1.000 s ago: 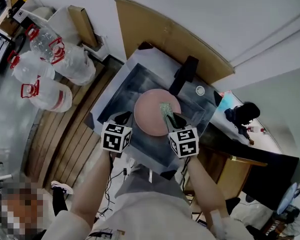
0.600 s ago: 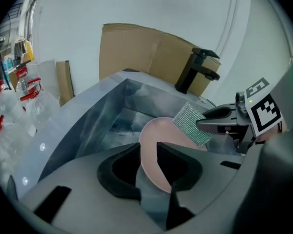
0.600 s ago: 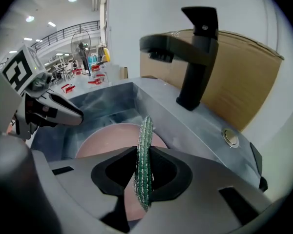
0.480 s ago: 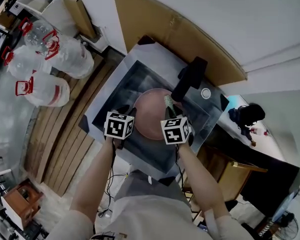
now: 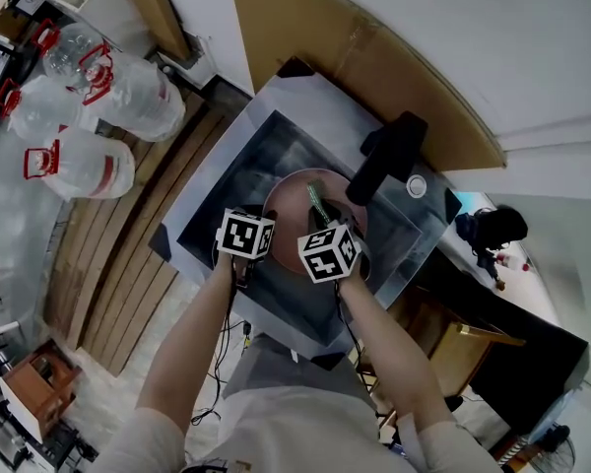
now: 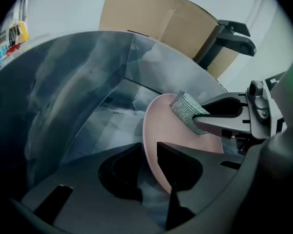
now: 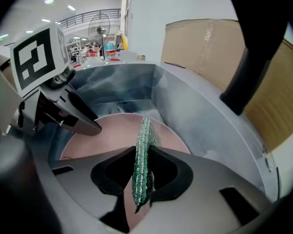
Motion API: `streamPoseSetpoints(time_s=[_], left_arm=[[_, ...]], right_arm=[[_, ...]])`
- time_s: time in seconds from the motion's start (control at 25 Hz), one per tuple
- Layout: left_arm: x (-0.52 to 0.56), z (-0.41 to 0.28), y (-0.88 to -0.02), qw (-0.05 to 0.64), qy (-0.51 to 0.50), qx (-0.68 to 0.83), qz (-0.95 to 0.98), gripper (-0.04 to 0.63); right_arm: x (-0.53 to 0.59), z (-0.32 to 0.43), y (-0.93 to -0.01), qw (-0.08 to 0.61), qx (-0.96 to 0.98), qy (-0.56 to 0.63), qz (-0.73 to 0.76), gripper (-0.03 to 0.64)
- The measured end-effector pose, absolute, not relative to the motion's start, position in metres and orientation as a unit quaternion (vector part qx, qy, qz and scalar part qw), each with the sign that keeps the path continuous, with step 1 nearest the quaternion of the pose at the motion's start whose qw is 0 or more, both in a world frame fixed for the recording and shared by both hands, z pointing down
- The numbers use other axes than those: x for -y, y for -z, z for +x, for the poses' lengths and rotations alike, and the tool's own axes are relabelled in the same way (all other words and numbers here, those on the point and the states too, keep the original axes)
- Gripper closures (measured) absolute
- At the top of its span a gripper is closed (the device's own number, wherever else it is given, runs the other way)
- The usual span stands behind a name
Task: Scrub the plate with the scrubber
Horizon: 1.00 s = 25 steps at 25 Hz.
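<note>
A steel sink [image 5: 236, 156] sits at centre, with brown cardboard [image 5: 355, 57] leaning on the white wall [image 5: 532, 47] at one o'clock. Wooden floor slats [image 5: 118, 254] lie at nine o'clock (water jugs [image 5: 79, 170] beside them).

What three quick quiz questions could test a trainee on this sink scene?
1. True or false: the right gripper grips the scrubber.
2. Where is the plate? A in the sink, B on the floor, C on the cardboard.
3. What shows between the jaws of the left gripper?
Key: 1 true. 2 A. 3 The plate's rim; those jaws stand apart, having just been opening, and do not press it.
</note>
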<state>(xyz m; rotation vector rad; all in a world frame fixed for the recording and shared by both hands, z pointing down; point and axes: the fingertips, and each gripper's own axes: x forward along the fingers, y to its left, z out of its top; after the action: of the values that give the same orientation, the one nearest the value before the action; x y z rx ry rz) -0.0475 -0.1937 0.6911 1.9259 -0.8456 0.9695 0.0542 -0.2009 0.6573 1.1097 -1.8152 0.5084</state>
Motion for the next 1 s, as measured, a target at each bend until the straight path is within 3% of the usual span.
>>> streamPoseSetpoints(time_s=[0.44,1.0], left_arm=[[0.205,-0.051,-0.696,0.476,-0.297,0.367,0.742,0.563],[0.204,-0.053,-0.697,0.501,-0.275,0.369,0.733,0.563]], right_arm=[[0.191,0.016,-0.690,0.488,0.778,-0.193,0.345,0.497],[0.104,-0.024,-0.692,0.540,0.826,-0.143,0.072,0.491]])
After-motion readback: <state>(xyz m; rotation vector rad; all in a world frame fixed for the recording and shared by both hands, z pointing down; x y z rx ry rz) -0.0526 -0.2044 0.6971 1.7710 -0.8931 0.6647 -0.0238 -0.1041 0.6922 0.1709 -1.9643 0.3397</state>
